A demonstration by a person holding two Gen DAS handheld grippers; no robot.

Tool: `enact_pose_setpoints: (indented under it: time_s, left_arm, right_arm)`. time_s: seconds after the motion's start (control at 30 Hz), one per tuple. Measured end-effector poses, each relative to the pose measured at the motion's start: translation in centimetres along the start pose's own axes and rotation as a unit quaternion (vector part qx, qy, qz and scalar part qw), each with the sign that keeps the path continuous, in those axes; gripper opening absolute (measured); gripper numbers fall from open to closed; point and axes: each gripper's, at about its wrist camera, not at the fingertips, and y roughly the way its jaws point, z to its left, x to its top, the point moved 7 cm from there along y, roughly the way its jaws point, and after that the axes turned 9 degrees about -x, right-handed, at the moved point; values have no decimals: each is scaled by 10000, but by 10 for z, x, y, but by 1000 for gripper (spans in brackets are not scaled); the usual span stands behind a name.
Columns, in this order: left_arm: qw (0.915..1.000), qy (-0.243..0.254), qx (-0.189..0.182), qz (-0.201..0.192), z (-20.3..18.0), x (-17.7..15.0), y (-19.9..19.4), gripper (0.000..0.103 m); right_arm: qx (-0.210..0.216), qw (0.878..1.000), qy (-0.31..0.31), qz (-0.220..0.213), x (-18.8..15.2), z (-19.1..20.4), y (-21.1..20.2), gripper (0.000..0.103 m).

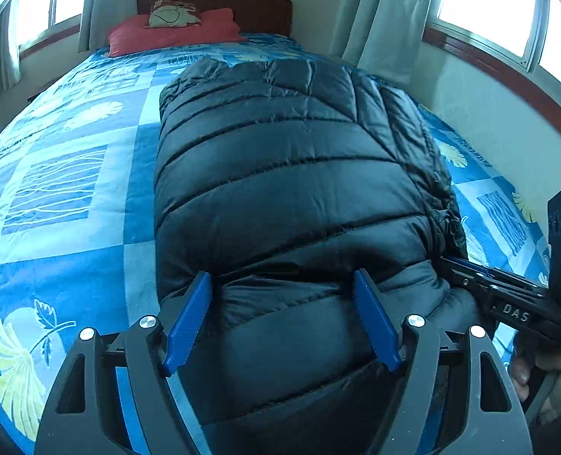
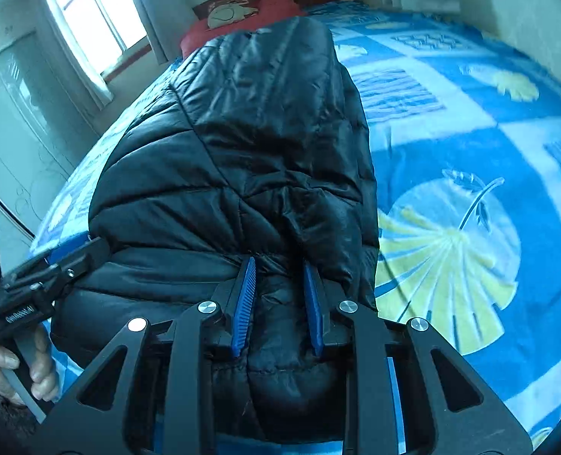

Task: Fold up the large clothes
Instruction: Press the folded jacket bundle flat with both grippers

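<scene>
A black quilted puffer jacket (image 1: 280, 174) lies lengthwise on the bed, its sides folded in; it also shows in the right wrist view (image 2: 250, 144). My left gripper (image 1: 282, 284) is open wide, its blue pads (image 1: 189, 318) pressed into the jacket's near end. My right gripper (image 2: 278, 269) has its pads (image 2: 244, 303) close together, pinching a fold of the jacket's near edge. Each gripper shows in the other's view: the right one at the jacket's right corner (image 1: 470, 276), the left one at its left corner (image 2: 64, 265).
The bed has a blue patterned cover (image 1: 71, 189) with yellow leaf prints (image 2: 451, 258). Red pillows (image 1: 174, 30) and a wooden headboard (image 1: 257, 11) are at the far end. Windows with curtains (image 1: 386, 19) flank the bed. A wall runs close along the right side.
</scene>
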Motion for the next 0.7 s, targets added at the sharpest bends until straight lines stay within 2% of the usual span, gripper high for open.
enact_pose_setpoints:
  time_s: [0.13, 0.2, 0.27, 0.37, 0.5, 0.57, 0.6, 0.7]
  left_arm:
    - [10000, -39, -57, 1, 1, 3, -15, 74]
    - [9993, -222, -280, -61, -1, 9, -33, 74]
    - [9980, -345, -438, -300, 0, 22, -50, 74]
    - [9969, -283, -360, -640, 5, 56, -57, 74]
    - [9960, -445, -301, -709, 17, 89, -32, 74]
    - [9961, -528, -274, -645, 23, 100, -14, 74]
    - [9961, -571, -298, -608, 26, 102, -7, 74]
    - [9960, -742, -291, -393, 32, 99, 18, 74]
  right_arm:
    - [-186, 9997, 13, 155, 7, 5, -18, 24]
    - [-283, 9995, -47, 123, 19, 14, -39, 26]
    - [-225, 9996, -136, -138, 40, 26, -65, 30]
    - [-130, 9974, -340, -618, 79, 45, -82, 40]
    - [37, 9947, -460, -916, 130, 58, -45, 41]
    - [-69, 9945, -511, -913, 141, 53, -19, 41]
    - [-194, 9946, -540, -866, 144, 48, -5, 41]
    - [-173, 9975, -455, -513, 139, 34, 33, 40]
